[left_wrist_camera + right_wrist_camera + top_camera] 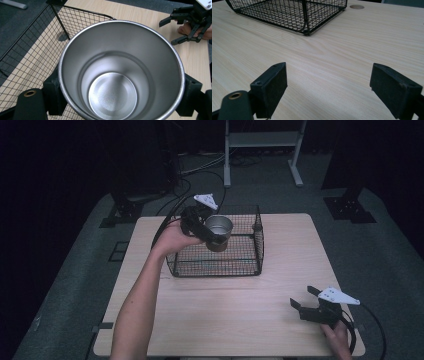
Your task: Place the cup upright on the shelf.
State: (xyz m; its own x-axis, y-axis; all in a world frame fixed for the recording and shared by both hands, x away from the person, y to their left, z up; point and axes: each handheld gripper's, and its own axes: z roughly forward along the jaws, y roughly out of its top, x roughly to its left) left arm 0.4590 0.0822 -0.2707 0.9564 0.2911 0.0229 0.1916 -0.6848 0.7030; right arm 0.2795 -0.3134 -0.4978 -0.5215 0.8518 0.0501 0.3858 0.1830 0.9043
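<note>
Both tongs matter: the left tongs (216, 236) clamp the steel cup (219, 232) upright over the wire basket (250, 265), so lowering straight down seems best, while the right tongs (303, 297) rest wide open, holding nothing.

Brushed shiny metal cup (120, 75); black wire-mesh basket (250, 265); pale matt wood table (280, 320).

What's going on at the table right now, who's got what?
A person works with a tool in each hand. The left tool is shut on a steel cup, holding it upright and empty over the black wire basket at the far side of the wooden table. Whether the cup touches the basket floor can't be told. The right tool sits open near the table's near right corner, holding nothing, its jaws pointing toward the basket.
</note>
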